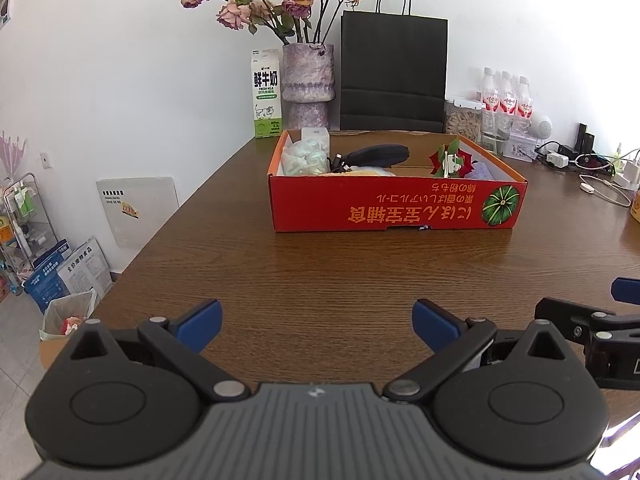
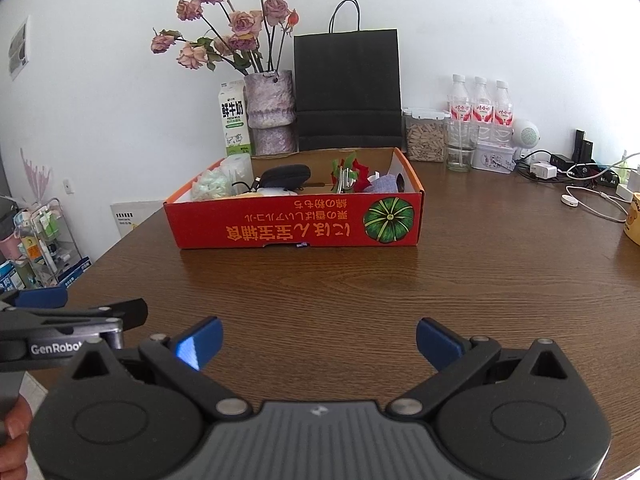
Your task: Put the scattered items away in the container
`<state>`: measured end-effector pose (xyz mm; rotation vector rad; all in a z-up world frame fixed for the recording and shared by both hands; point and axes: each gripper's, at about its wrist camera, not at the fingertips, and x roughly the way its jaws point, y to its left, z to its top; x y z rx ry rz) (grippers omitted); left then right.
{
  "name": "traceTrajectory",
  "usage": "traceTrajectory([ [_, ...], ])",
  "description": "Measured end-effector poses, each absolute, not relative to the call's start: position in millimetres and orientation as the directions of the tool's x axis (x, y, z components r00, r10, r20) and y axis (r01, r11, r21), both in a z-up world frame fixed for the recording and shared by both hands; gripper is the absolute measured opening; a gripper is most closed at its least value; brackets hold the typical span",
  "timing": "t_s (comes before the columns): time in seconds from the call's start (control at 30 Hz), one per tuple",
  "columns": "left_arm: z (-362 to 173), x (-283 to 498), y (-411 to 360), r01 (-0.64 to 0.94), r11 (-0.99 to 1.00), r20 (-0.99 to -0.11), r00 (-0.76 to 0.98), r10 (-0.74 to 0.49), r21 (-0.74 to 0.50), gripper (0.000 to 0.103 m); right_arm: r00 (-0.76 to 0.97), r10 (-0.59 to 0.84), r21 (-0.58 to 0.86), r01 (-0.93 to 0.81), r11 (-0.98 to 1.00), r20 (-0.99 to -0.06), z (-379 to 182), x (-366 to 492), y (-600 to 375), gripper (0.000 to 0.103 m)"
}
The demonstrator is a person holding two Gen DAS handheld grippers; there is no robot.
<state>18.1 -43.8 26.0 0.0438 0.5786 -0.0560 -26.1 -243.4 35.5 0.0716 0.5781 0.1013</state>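
Note:
A red cardboard box (image 1: 396,208) (image 2: 296,222) with a pumpkin picture stands on the brown wooden table. Inside it lie a black pouch (image 1: 380,154) (image 2: 286,174), a pale green bundle (image 1: 304,158) (image 2: 210,184), a red and green flower piece (image 1: 450,160) (image 2: 348,174) and a purple cloth (image 2: 384,184). My left gripper (image 1: 316,326) is open and empty above the table, well short of the box. My right gripper (image 2: 318,340) is open and empty, beside the left one. Each gripper shows at the edge of the other's view.
Behind the box stand a milk carton (image 1: 266,94), a vase of dried roses (image 1: 308,84), a black paper bag (image 1: 394,76), a jar (image 2: 424,136), a glass (image 2: 460,148) and three bottles (image 2: 482,106). Chargers and cables (image 2: 580,184) lie at the right. The table's left edge (image 1: 160,232) drops to floor clutter.

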Motion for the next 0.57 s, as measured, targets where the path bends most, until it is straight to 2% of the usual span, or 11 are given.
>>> traceTrajectory([
  [0.03, 26.0, 18.0, -43.9, 0.066, 0.997, -0.547, 0.836, -0.042, 0.025, 0.103, 0.832, 0.115, 0.095, -0.075, 0.993, -0.543, 35.4, -25.7, -243.5, 0.103],
  [0.57, 20.7, 19.9, -44.3, 0.075, 0.997, -0.558, 0.828, -0.052, 0.018, 0.103, 0.827, 0.101, 0.089, -0.061, 0.994, -0.553, 34.9, -21.5, -244.7, 0.103],
])
